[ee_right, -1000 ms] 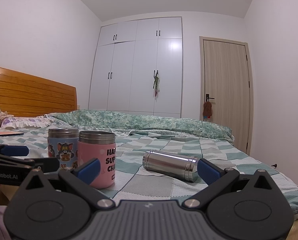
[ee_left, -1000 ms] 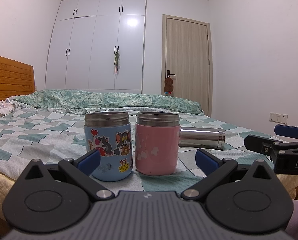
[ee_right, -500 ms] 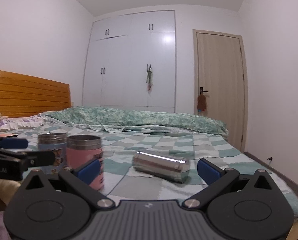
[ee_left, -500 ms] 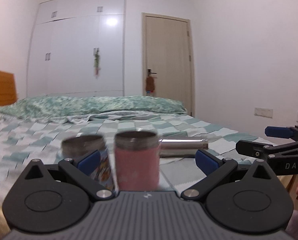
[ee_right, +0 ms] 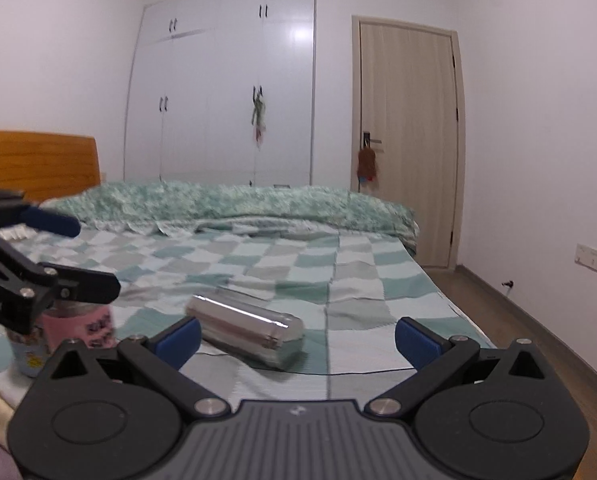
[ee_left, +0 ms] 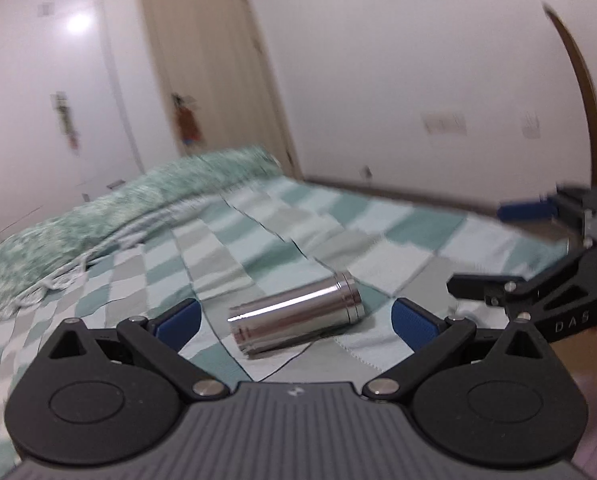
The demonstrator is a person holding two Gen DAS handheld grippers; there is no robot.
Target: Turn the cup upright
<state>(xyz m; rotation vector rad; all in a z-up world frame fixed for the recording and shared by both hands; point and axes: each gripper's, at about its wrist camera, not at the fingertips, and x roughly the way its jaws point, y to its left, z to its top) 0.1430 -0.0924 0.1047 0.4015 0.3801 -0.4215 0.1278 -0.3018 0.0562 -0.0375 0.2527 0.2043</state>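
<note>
Left gripper (ee_left: 294, 316) swung right, so the pink cup (ee_right: 94, 326) dropped out of its view; the steel cup (ee_left: 296, 320) now lies sideways on the bed (ee_left: 378, 232) between its wide-open fingers. Right gripper (ee_right: 296, 334) is wide too, holding nothing.

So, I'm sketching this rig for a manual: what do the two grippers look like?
Both match: the left gripper and right gripper have black linkage arms with silver pivot pins, round black discs, a ribbed grey body and blue finger pads. White lettering marks the side of each; no cables show.
</note>
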